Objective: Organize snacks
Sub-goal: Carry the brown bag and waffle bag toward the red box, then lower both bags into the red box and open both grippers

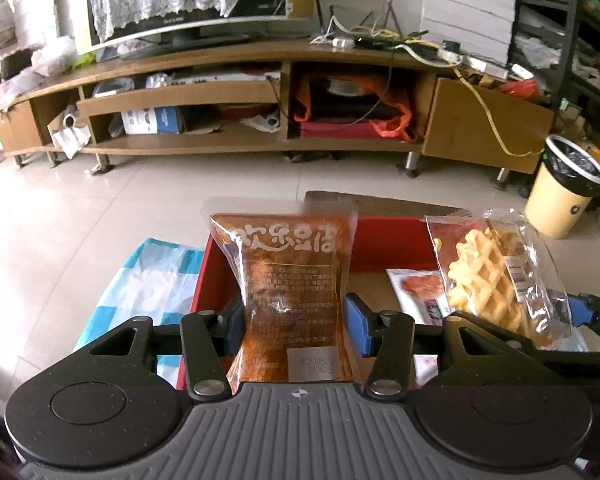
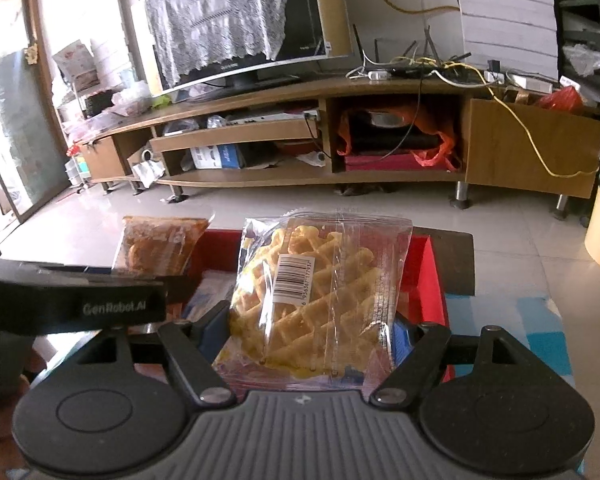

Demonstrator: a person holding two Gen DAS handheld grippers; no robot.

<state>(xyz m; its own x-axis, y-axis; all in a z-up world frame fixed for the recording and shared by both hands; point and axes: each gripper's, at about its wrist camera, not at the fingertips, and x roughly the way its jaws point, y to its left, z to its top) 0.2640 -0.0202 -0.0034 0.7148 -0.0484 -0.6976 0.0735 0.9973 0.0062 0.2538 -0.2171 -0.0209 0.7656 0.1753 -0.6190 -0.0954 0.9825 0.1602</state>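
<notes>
Left wrist view: the left gripper (image 1: 294, 322) is clamping its blue pads on both sides of a clear orange-brown snack pouch with white printed characters (image 1: 288, 280), holding it upright above the near-left part of a red open cardboard box (image 1: 384, 240). The box is sitting on a blue-and-white checked cloth (image 1: 140, 280). A red-and-white flat snack packet (image 1: 416, 288) is lying on the box floor. At right, a clear plastic bag of yellow lattice waffle crisps (image 1: 496, 276) is hanging over the box in the right gripper (image 1: 512, 312). Right wrist view: the right gripper (image 2: 308, 328) is standing about half open, pinching the waffle bag (image 2: 320, 296) between its blue pads, barcode label facing up, above the red box (image 2: 428, 276). The orange-brown pouch (image 2: 160, 248) is showing at left in the left gripper (image 2: 120, 308), over the box's left side.
</notes>
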